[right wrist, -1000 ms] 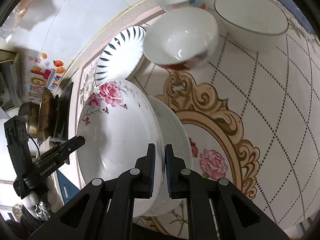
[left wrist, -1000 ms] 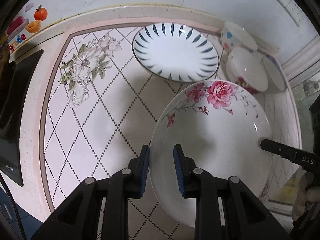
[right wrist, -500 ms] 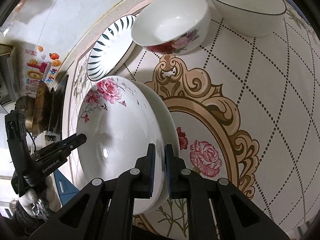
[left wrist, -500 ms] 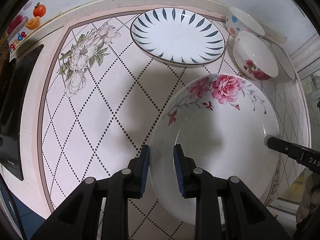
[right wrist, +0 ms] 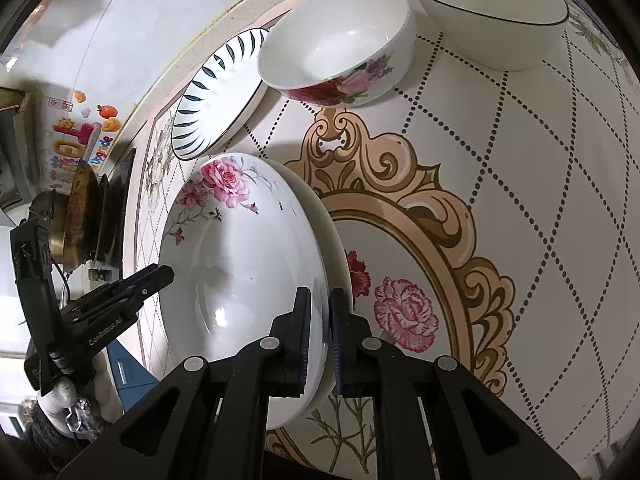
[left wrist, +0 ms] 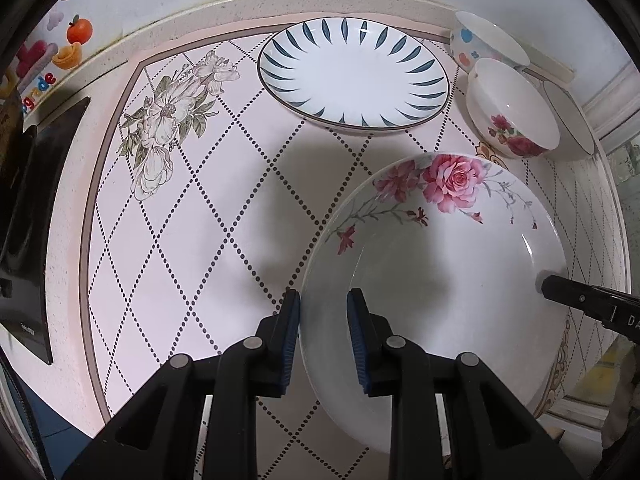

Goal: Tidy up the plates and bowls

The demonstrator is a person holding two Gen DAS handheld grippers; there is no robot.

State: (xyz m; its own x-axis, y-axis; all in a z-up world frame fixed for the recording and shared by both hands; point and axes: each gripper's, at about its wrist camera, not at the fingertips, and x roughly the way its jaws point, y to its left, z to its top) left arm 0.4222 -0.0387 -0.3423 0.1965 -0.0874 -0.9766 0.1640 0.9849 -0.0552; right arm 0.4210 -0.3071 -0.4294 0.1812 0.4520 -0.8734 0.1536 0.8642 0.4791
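Left wrist view shows my left jaws (left wrist: 323,326) parted, straddling the near rim of the rose plate (left wrist: 440,280) with a gap on the inner side, so they are not pinching it. Across the plate, my right jaws (right wrist: 319,336) are closed tight on its opposite rim, and their black tip shows at the plate's far edge in the left view. The rose plate sits low over the patterned surface (left wrist: 192,240); I cannot tell whether it touches. Beyond it lies the blue-striped plate (left wrist: 354,76), flat near the back edge. To its right stand the dotted bowl (left wrist: 480,46), the rose bowl (right wrist: 336,44) and the black-rimmed bowl (right wrist: 492,12), close together.
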